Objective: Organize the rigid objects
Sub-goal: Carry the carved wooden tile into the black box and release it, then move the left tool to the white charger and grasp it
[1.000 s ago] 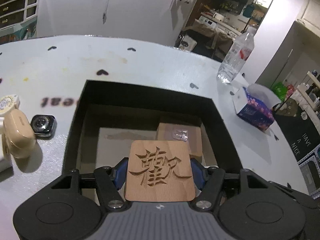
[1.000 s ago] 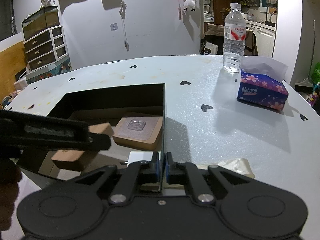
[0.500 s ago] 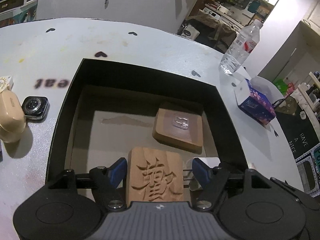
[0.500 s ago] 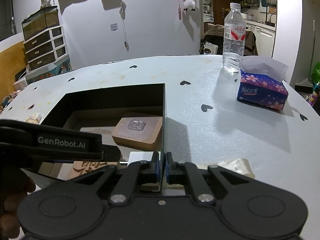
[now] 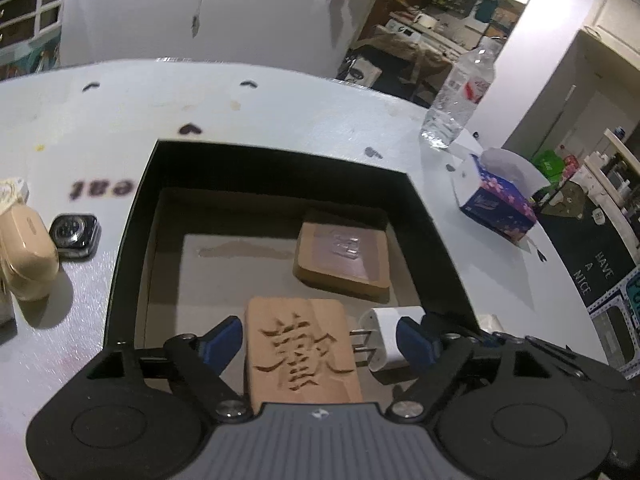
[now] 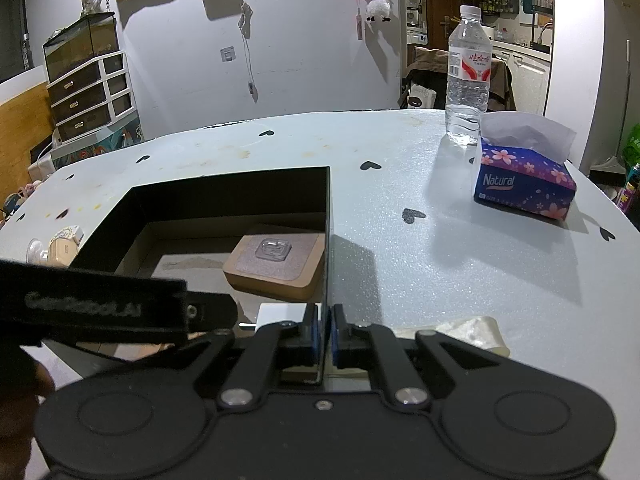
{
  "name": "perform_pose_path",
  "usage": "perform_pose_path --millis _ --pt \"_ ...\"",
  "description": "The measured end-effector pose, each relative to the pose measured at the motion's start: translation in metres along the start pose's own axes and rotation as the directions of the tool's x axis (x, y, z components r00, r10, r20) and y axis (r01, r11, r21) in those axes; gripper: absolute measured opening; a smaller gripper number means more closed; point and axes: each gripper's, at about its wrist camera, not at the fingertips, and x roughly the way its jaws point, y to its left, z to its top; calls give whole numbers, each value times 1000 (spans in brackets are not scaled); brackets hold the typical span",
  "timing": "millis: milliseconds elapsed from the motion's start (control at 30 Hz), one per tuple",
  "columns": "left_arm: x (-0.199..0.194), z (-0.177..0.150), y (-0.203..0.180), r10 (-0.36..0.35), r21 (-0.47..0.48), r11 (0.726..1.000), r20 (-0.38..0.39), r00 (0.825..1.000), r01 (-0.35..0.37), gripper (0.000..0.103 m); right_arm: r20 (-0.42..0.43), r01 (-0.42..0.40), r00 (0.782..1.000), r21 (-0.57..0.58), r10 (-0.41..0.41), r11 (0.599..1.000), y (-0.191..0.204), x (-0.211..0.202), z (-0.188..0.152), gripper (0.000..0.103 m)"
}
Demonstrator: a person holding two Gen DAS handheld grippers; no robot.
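Observation:
A black box (image 5: 136,216) stands on the white table. On its floor lie a carved wooden block (image 5: 300,348), a wooden coaster with a clear hook (image 5: 344,256) and a white plug charger (image 5: 386,334). My left gripper (image 5: 320,340) is open above the box, its fingers either side of the carved block and apart from it. My right gripper (image 6: 325,330) is shut on the box's right wall (image 6: 329,240). The coaster (image 6: 276,266) and the left gripper's side (image 6: 100,306) show in the right wrist view.
Left of the box lie a smartwatch (image 5: 74,236), a beige case (image 5: 26,252) and a small round tin (image 5: 12,192). A water bottle (image 6: 468,76) and a tissue box (image 6: 524,176) stand at the far right. A crumpled wrapper (image 6: 472,334) lies by the box.
My left gripper opened and let the carved block down onto the box floor, then drew back a little. My right gripper stayed shut on the box wall.

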Motion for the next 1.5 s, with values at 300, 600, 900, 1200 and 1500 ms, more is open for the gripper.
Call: perform_pose_path --millis 300,600,900,1200,1500 --pt "-19 -4 -12 -4 64 998 49 999 1 100 -1 -4 1000 5 4 1000 0 0 0 7" --pt "-37 -9 -13 5 91 996 95 995 -14 103 -1 -5 1000 6 5 1000 0 0 0 7" --pt "-62 -19 -7 31 121 991 168 985 -52 103 -1 -6 1000 6 6 1000 -1 0 0 7" --pt "-87 -31 19 80 67 993 238 968 -99 103 -1 -6 1000 7 6 1000 -1 0 0 7" --pt "-113 -50 51 156 -28 987 318 935 -155 103 -1 -5 1000 6 5 1000 -1 0 0 7"
